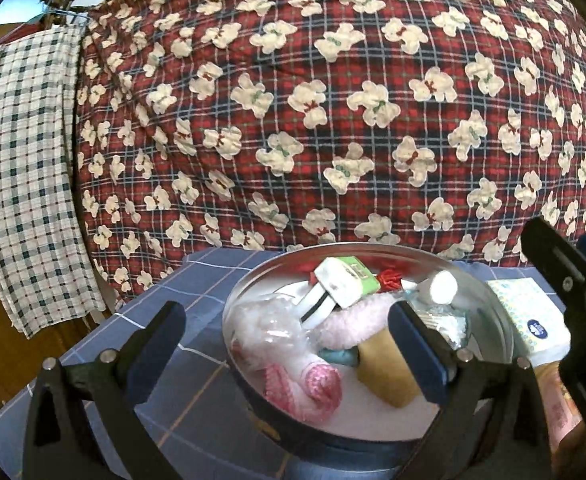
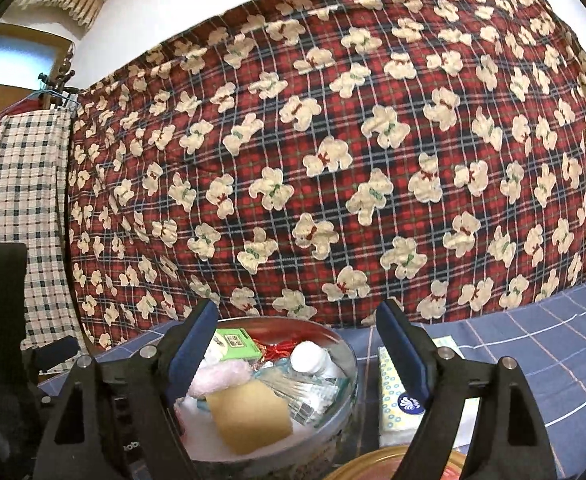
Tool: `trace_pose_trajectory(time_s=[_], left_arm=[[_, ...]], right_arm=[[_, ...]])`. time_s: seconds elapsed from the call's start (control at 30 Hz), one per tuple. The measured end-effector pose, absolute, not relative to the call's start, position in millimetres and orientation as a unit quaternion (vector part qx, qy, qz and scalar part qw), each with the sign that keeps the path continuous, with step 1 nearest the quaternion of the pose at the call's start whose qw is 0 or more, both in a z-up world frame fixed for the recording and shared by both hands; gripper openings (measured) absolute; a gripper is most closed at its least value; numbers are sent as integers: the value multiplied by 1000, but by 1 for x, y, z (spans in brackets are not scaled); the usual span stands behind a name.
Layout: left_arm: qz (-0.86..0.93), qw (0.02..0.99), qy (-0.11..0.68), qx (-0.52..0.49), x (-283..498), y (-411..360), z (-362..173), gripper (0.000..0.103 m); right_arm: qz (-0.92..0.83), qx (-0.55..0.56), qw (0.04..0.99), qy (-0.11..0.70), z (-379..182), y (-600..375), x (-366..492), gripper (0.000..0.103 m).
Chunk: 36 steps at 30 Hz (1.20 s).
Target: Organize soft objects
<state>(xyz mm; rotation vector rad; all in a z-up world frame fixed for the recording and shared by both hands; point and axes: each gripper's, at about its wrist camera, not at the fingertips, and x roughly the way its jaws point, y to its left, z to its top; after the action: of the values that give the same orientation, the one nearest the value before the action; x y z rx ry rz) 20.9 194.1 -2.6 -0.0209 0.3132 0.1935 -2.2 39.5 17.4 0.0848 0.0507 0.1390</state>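
A round metal tin (image 1: 497, 320) stands on a blue checked cloth and holds several soft items. Among them are a yellow sponge (image 1: 385, 372), a pink knit cloth (image 1: 313, 388), a pale pink fluffy piece (image 1: 357, 320), a clear plastic bag (image 1: 269, 332) and a white roll (image 1: 441, 288). My left gripper (image 1: 289, 332) is open just over the tin's near side, its right finger above the sponge and nothing pressed between the pads. My right gripper (image 2: 299, 354) is open too, level in front of the tin (image 2: 347, 348) and sponge (image 2: 249, 416).
A patterned tissue pack (image 2: 395, 396) lies right of the tin, with a golden round rim (image 2: 373, 462) in front. A red plaid blanket with bear prints (image 1: 333, 120) hangs close behind. A checked cloth (image 1: 25, 180) hangs at the left. Bare blue cloth (image 2: 533, 344) extends right.
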Motion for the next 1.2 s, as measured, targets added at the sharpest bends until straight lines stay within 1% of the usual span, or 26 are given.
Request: trace_pose_trajectory(time_s=[0.33,0.67,0.8,0.9,1.2], left_arm=[[112,985,127,23,4,186,-4,103],[99,986,135,-12,-8,191,-7,103],[98,986,134,-12,-9,191,-7,103],[99,986,134,-11,-9,190,-7,103],[100,986,136,-12,-10,190,-7,103]], right_arm=[[70,39,997,20,17,38,-12,84],[63,32,997,13,17,37,-19,85],[60,34,998,10,17,36,-22,85],[58,33,998,7,18,36,-24,89],[59,32,998,7,18,36,-24,89]])
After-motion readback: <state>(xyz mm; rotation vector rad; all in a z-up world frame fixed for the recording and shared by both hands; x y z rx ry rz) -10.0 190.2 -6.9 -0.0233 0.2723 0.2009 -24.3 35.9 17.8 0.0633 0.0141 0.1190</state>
